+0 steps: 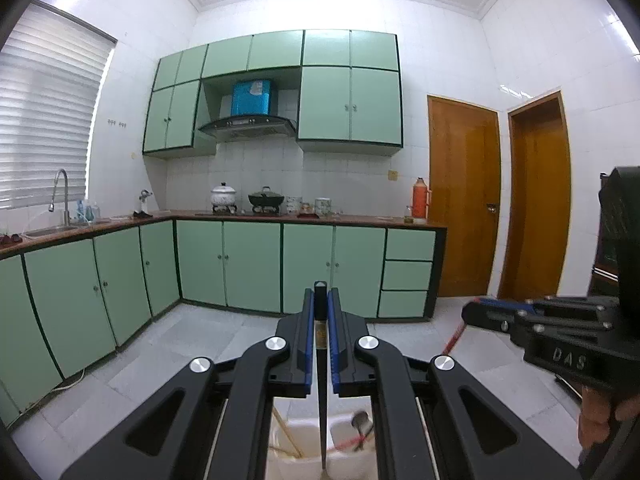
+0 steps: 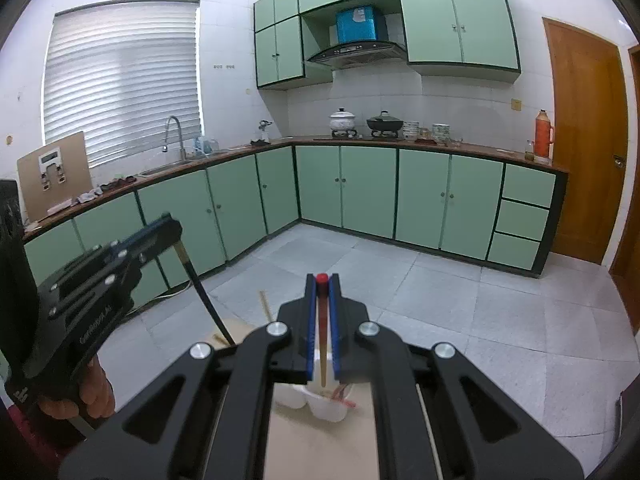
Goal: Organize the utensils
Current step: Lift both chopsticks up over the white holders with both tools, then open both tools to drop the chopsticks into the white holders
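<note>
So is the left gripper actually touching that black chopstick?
Touching. The left wrist view shows the left gripper closed, its blue pads pressed on the black chopstick.

The left tool (image 1: pixel 321 300) has its two black, blue-padded fingers (image 1: pixel 306 320) drawn almost together, clamped on a thin black stick that runs down between them; it points nearly level. In the right wrist view a bare hand (image 2: pixel 90 390) grips its black pistol-style handle from below, thumb and fingers wrapped around it. The right tool (image 2: pixel 322 292) is likewise pinched nearly closed, on a slim stick with a red tip (the tip shows just past the pads), and it tilts somewhat downward. Both tools are held side by side, near each other but apart.
</note>
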